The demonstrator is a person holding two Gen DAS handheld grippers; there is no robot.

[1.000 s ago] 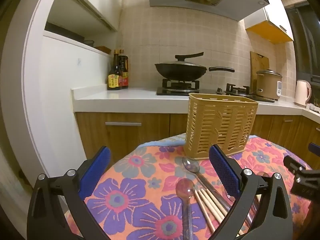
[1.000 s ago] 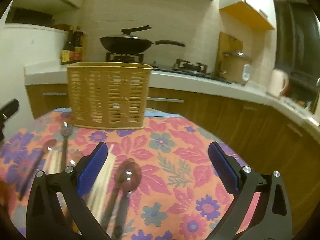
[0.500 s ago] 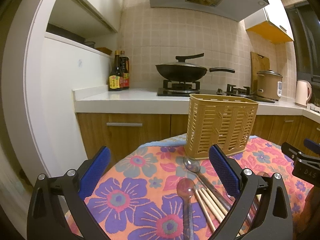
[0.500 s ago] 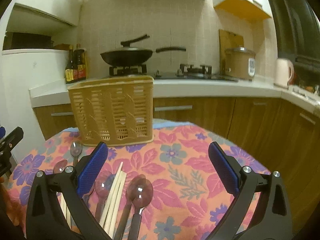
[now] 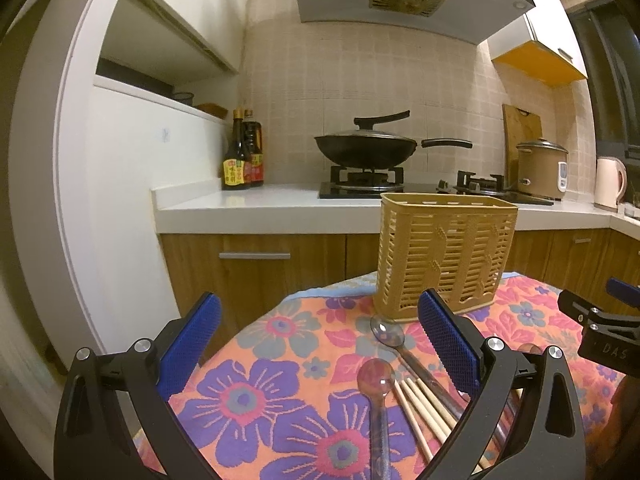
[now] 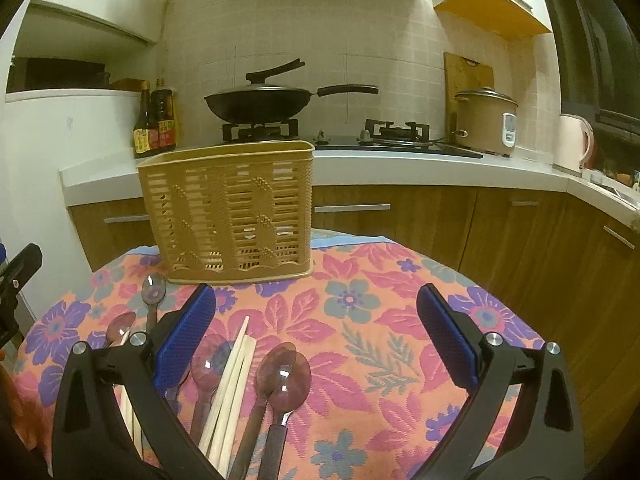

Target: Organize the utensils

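Observation:
A tan slatted utensil basket [image 5: 444, 254] stands at the far side of a round table with a floral cloth [image 5: 256, 400]; it also shows in the right wrist view [image 6: 232, 212]. Several clear-bowled spoons, one nearest [image 6: 286, 378], and wooden chopsticks [image 6: 232, 376] lie on the cloth before it. In the left wrist view a spoon [image 5: 376, 376] and chopsticks [image 5: 424, 412] lie between the fingers. My left gripper [image 5: 316, 344] is open and empty above the cloth. My right gripper [image 6: 316, 336] is open and empty above the utensils.
Behind the table runs a white counter [image 5: 260, 208] with wooden cabinets, a hob with a black wok [image 5: 366, 148], sauce bottles [image 5: 242, 156], a rice cooker [image 6: 486, 120] and a kettle [image 5: 608, 184]. The right gripper's tip [image 5: 596, 326] shows at the left view's right edge.
The right gripper has risen and tilted back, so more of the spoons and chopsticks lie beneath it. The left gripper has barely moved. Both stay open.

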